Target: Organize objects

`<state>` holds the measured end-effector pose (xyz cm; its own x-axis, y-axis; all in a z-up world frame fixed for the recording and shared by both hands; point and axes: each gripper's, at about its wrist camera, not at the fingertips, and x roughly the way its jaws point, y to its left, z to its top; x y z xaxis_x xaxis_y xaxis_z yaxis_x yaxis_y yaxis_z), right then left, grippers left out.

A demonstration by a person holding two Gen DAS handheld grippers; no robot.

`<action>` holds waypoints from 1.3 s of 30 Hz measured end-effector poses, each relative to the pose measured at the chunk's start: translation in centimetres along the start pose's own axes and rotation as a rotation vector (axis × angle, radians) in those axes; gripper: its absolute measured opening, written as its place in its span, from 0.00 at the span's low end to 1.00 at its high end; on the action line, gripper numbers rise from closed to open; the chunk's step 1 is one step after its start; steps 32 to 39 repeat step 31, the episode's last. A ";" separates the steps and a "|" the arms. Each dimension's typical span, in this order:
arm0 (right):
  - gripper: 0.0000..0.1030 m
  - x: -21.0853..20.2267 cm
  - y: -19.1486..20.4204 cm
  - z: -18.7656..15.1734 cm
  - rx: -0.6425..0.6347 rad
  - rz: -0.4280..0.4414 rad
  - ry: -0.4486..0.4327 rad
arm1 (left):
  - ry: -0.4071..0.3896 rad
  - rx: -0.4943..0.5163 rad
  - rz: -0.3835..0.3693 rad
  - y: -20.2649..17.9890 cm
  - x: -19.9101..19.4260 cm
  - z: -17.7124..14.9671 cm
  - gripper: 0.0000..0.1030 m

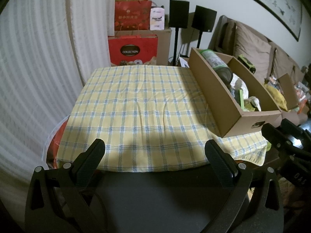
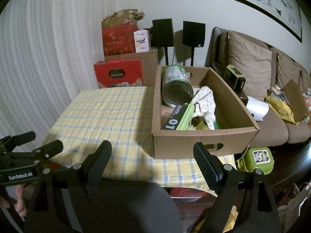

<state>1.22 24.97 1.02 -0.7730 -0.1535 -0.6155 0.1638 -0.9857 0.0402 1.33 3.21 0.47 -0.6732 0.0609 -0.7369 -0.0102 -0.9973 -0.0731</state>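
A living-room corner, curtain on one side and a sofa on the other, with a low table under a yellow-and-blue checked cloth [image 1: 140, 104] taking up the middle. The left gripper [image 1: 155, 151] hangs at the near edge of that cloth with its jaws spread wide and nothing between them; the right gripper [image 2: 152, 153] is likewise wide open and empty, held just short of the near wall of the cardboard box [image 2: 194, 141] that sits on the cloth's right-hand part. Outward from there, the box holds a green-labelled tin can [image 2: 176, 85] lying on its side at the far end, a dark carton with a green edge [image 2: 177, 118] propped against the near left, and a crumpled printed cloth [image 2: 204, 101] beside it — smaller bits lie underneath, though I cannot make them out. The rest of the checked cloth is bare. Beyond the box a green lidded container [image 2: 259, 158] sits low by the sofa [image 2: 272, 128]. Everything gathered in the box and both claws free fits either a sorting about to start from the box or one just ended into it — the pictures do not settle which. Any reach into the box would call for clearing its tall near wall and approaching the can across its round side.
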 end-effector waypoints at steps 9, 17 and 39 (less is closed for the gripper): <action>0.85 -0.1 0.1 0.1 -0.004 0.000 -0.002 | 0.000 0.004 0.001 -0.1 -0.1 0.0 1.00; 0.85 -0.2 0.1 0.2 -0.001 0.005 -0.002 | -0.001 0.007 0.001 0.0 -0.1 0.0 1.00; 0.85 -0.2 0.2 0.2 -0.001 0.005 -0.002 | 0.002 0.011 0.003 -0.5 -0.1 -0.2 1.00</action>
